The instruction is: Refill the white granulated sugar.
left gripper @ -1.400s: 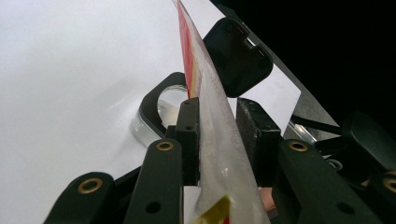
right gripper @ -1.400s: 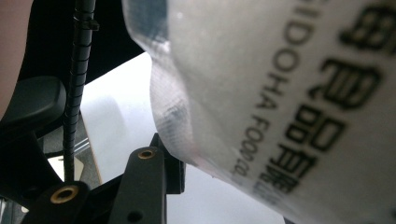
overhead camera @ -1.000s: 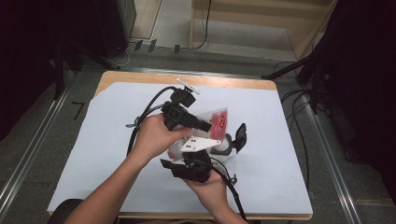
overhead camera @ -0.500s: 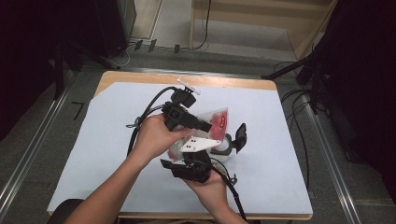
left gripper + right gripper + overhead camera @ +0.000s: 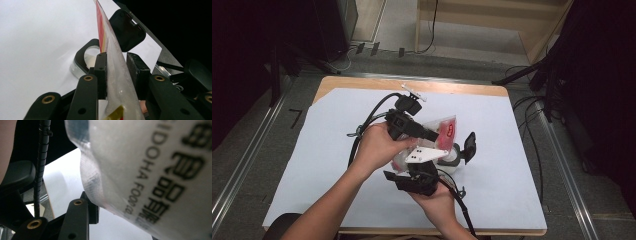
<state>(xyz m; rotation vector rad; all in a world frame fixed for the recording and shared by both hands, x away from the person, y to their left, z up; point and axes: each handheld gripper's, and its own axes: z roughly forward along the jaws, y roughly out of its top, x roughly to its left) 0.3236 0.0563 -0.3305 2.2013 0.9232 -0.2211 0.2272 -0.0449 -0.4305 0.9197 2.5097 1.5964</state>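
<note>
White table cover (image 5: 337, 150) under a clear pouch (image 5: 443, 131), left tongs (image 5: 117, 66) clamped on it, right tongs' (image 5: 414, 182) opening unclear.

Clear plastic pouch (image 5: 443, 131) with red and yellow print and black lettering; black-lidded glass jar (image 5: 454, 153); white-covered surface (image 5: 517, 165).

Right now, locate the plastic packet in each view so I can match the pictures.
High view: the plastic packet sits mid-table, between the left gripper and right gripper.
Left gripper view: it runs edge-on up the middle, between the jaws.
Right gripper view: it covers the upper right, printed side showing.
Shared landmark: the white table cover.
</note>
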